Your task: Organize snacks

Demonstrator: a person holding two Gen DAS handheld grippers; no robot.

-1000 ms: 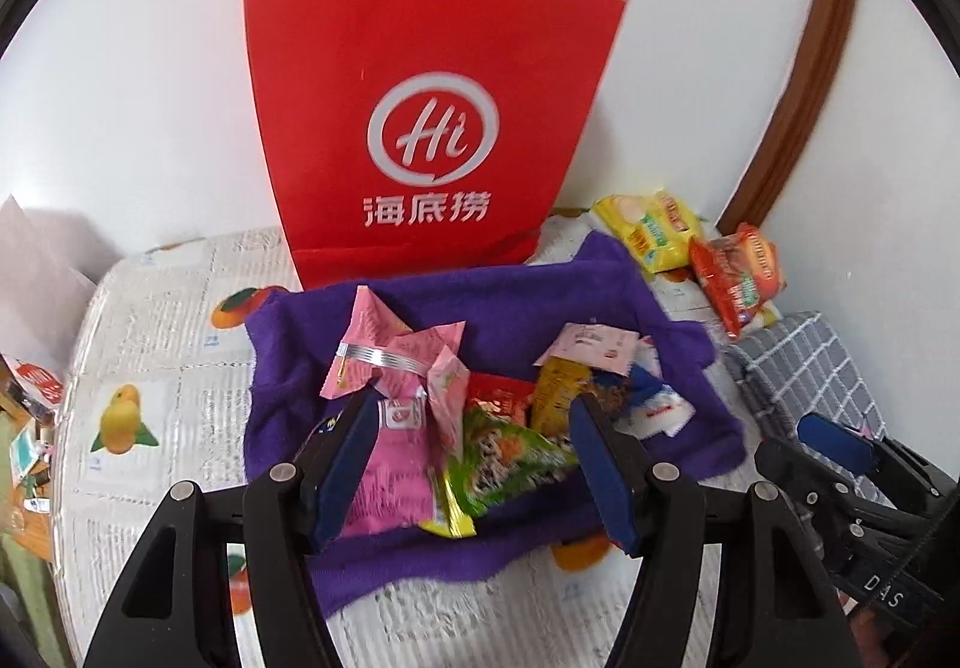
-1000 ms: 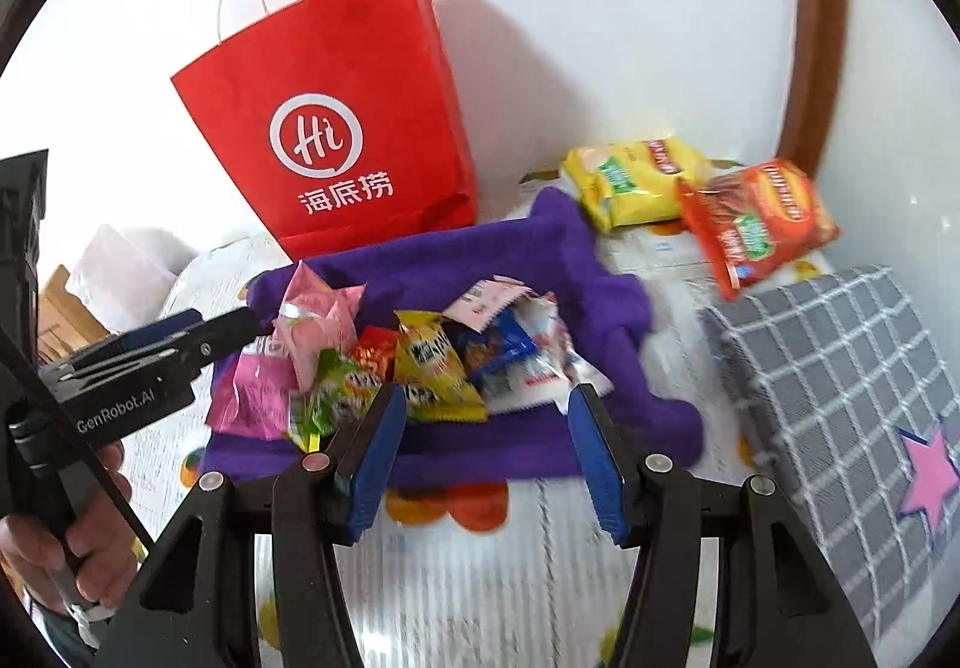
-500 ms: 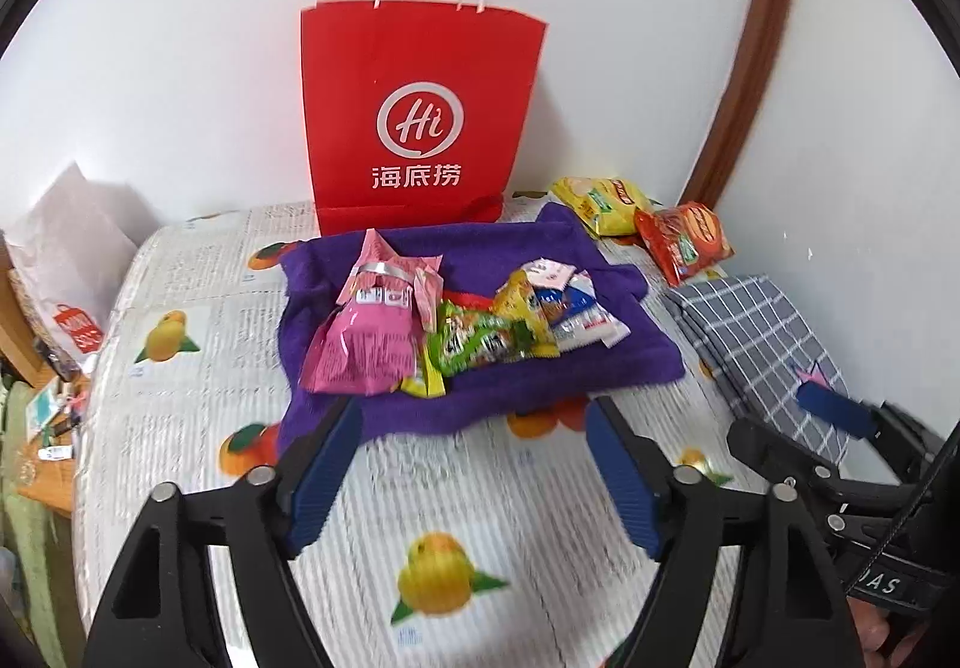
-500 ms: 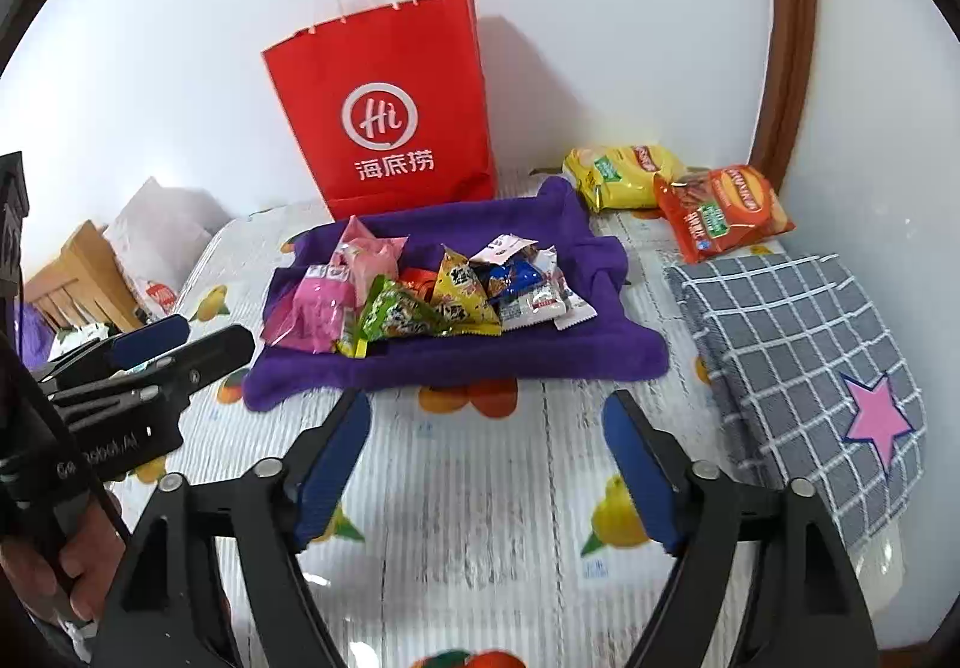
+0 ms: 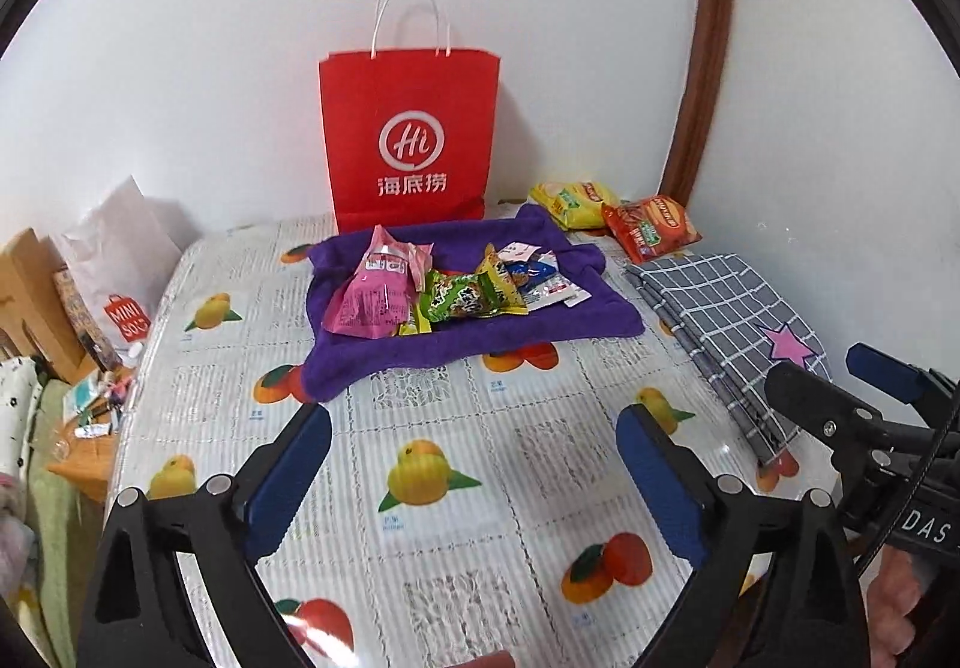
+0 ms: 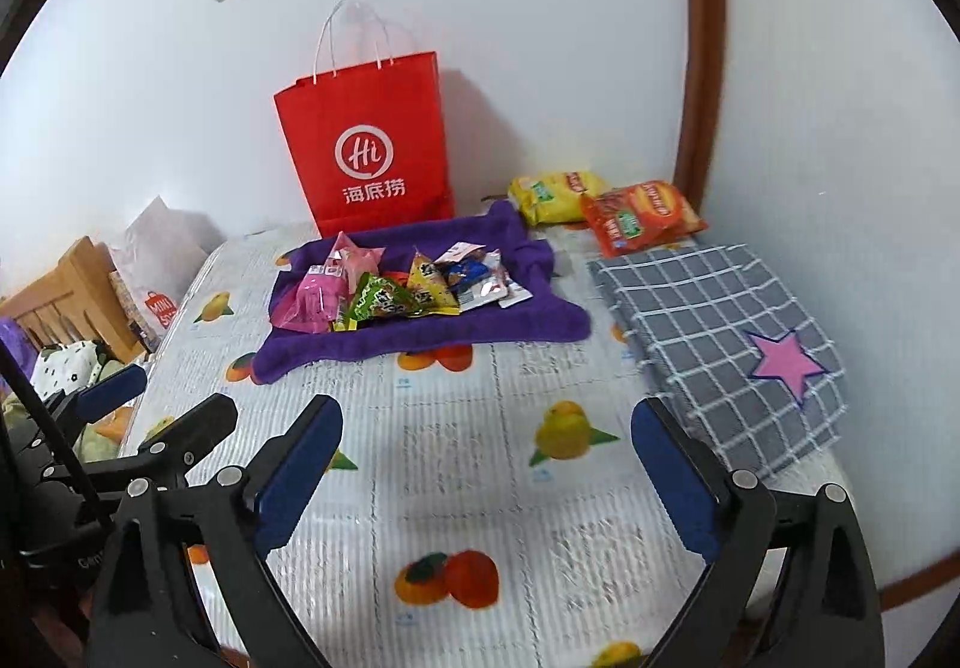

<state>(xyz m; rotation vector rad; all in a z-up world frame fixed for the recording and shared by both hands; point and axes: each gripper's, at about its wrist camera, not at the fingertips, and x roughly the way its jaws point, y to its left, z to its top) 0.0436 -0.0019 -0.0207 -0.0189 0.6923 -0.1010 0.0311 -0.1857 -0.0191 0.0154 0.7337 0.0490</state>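
Now both tools, left tool (image 5: pixel 474 479) and right tool (image 6: pixel 489 479), have backed away from the purple towel (image 5: pixel 480 335), jaws just spread wide and empty; the small snack packets (image 5: pixel 456 290) lie heaped on it, apparently gathered.

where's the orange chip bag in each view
Left wrist view: the orange chip bag lies upper right, at the table's far corner, right of the yellow bag.
Right wrist view: it lies upper right of centre, just behind the grey checked cloth.
Shared landmark: the red paper bag standing against the wall.
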